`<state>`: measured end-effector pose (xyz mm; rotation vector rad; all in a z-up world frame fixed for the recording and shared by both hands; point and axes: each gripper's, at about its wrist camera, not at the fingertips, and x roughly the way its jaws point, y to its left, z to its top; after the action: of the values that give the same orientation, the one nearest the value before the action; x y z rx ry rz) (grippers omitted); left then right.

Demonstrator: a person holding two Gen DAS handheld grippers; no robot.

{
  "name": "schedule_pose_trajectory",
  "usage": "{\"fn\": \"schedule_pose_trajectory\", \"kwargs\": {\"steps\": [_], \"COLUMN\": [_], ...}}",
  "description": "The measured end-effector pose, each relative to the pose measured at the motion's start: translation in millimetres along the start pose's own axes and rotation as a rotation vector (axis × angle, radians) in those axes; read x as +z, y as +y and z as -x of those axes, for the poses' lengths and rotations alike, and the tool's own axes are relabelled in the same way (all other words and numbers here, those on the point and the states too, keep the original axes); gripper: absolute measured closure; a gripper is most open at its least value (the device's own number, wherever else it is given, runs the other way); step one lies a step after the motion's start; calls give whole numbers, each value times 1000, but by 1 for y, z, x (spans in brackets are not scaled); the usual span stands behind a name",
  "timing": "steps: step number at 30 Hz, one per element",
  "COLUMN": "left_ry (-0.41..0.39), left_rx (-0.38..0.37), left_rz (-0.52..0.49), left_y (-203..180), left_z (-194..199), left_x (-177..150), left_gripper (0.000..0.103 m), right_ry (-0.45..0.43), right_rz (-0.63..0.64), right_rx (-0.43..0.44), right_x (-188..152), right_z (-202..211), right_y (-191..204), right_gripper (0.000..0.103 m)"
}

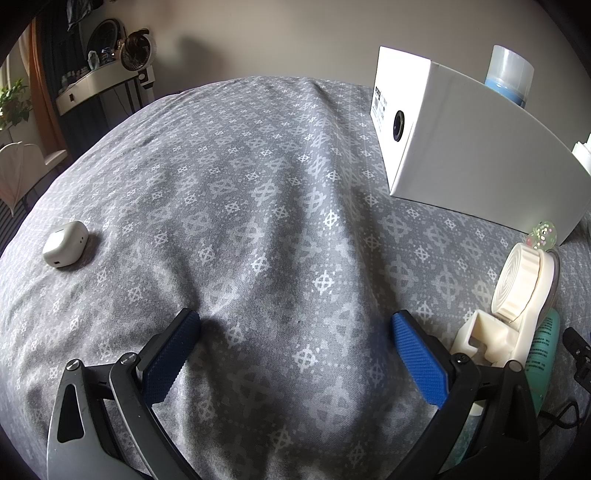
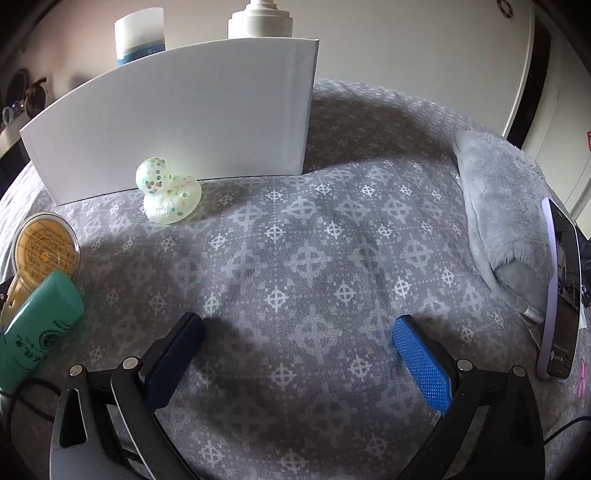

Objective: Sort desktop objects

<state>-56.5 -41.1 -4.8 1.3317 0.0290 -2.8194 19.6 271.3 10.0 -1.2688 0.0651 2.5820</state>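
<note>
Your left tool (image 1: 295,332) is hanging over bare grey patterned cloth (image 1: 258,184), fingers spread wide, gripping nothing; the blue pads (image 1: 417,362) are touching no object. Your right tool (image 2: 297,334) is doing the same: spread wide, empty, pads over bare cloth.

Things to sort, left view: a white earbud case (image 1: 65,248) is lying alone far left on the cloth, well apart from the tool. A white box (image 1: 461,147) is standing at upper right, a dark round hole on its end face, with a blue-and-clear bottle (image 1: 511,72) showing behind it. Just beside your left tool's right finger, a cream tape dispenser (image 1: 517,295) is resting against a green tube (image 1: 545,354). A speckled translucent duck (image 1: 543,232) is peeking out between dispenser and box.

Right view: the duck (image 2: 168,195) is sitting just in front of the box (image 2: 177,122). A round amber-lidded tin (image 2: 44,251) and the green tube (image 2: 37,328) are lying at left, touching. A pump bottle top (image 2: 260,18) is showing behind the box. At right, a grey plush item (image 2: 506,214) is lying beside a phone (image 2: 561,291) propped on edge, screen lit.
</note>
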Motion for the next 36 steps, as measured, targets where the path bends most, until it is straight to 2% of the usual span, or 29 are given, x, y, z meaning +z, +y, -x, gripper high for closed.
{"fn": "schedule_pose_trajectory", "kwargs": {"steps": [36], "left_ry": [-20], "left_rx": [55], "left_rz": [39], "left_y": [-11], "left_z": [10], "left_x": [-7], "left_gripper": [0], "right_ry": [-1], "right_rz": [-2], "right_rx": [1], "right_x": [1], "right_z": [0], "right_y": [1], "right_gripper": [0]}}
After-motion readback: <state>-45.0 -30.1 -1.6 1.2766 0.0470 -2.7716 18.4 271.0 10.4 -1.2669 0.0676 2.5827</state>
